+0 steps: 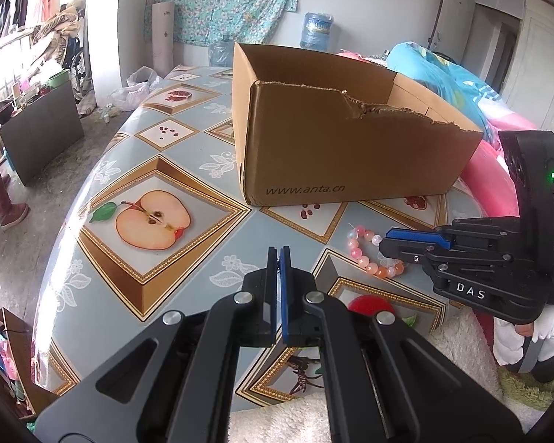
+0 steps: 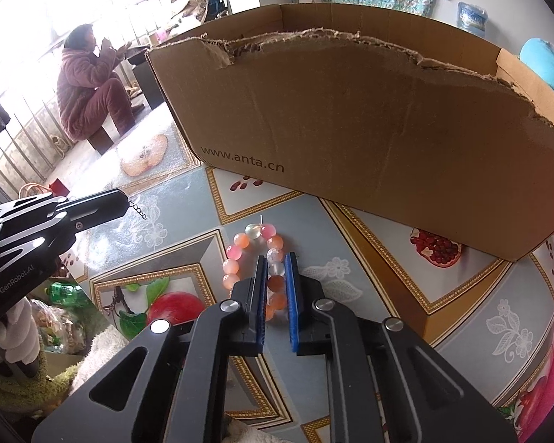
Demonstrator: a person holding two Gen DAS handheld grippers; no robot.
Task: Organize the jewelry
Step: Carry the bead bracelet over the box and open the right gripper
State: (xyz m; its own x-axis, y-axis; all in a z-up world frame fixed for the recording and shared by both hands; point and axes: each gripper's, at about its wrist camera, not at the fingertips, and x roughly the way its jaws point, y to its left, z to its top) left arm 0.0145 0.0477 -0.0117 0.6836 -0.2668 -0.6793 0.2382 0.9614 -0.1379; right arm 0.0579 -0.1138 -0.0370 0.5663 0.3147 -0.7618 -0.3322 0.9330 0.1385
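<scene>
A pink and orange bead bracelet (image 2: 247, 258) lies on the patterned tablecloth in front of a torn cardboard box (image 2: 369, 118). My right gripper (image 2: 276, 258) is low over it, jaws closed around one side of the bead ring. The bracelet (image 1: 365, 254) and right gripper (image 1: 386, 245) also show in the left wrist view. My left gripper (image 1: 279, 253) is shut on a thin dark chain (image 2: 138, 210), whose links hang from its tips in the right wrist view, above the table left of the bracelet. The box (image 1: 336, 129) is open at the top.
The tablecloth (image 1: 158, 140) has fruit pictures. A pink and blue bedding pile (image 1: 461, 85) lies behind the box. A person in a maroon suit (image 2: 88, 85) sits beyond the table's far left edge. A fluffy white cloth (image 1: 424, 369) covers the near edge.
</scene>
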